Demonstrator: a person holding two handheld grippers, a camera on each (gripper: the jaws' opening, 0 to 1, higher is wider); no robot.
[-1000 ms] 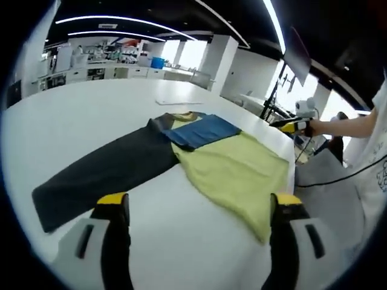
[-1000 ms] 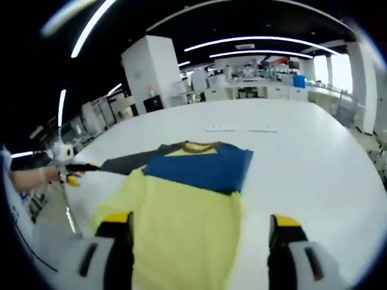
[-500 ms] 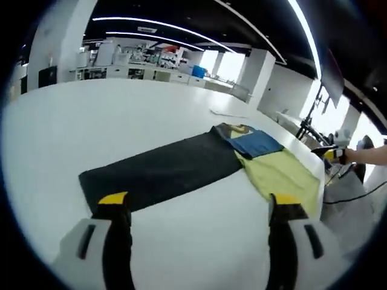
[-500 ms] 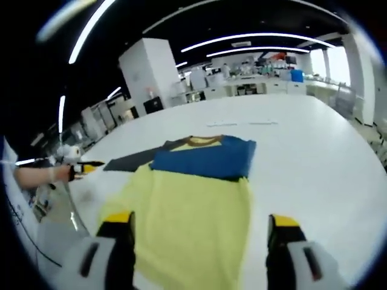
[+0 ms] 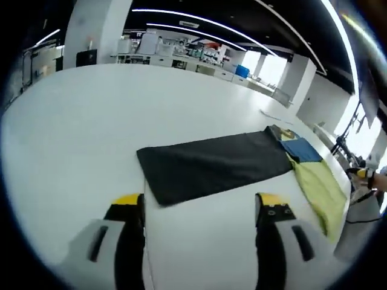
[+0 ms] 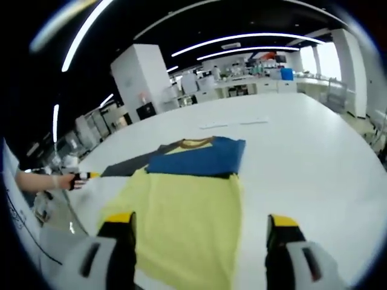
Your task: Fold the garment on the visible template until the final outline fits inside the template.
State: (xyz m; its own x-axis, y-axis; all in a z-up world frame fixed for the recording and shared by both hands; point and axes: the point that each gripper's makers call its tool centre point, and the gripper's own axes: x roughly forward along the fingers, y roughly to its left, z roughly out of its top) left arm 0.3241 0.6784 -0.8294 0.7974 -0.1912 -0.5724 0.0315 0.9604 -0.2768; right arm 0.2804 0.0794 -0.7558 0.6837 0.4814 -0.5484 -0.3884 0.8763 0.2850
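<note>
1. Two tongs are hanging over the white desk, and neither is holding anything.
2. Lying flat toward the right of the left gripper view is the garment, with its yellow body and blue upper part, and a dark sleeve is stretching from it toward frame centre.
3. Sitting in the centre of the right gripper view is the same garment, with the blue part above the yellow and the collar at the top.
4. No template outline is showing clearly; thin strips are lying on the desk beyond the collar, too small to identify.
5. Judging from the layout, the step in hand is picking up the outstretched sleeve to fold it inward over the body.
6. Doing it well is likely meaning pinching the sleeve's free end close to the edge, lifting only slightly, and carrying it across without dragging the body.
7. Spreading wide with nothing between its jaws is the left tongs, and its tips are hovering just short of the sleeve's near end.
8. Likewise gaping wide is the right tongs, framing the yellow hem, though I cannot tell whether its tips are touching cloth.
</note>
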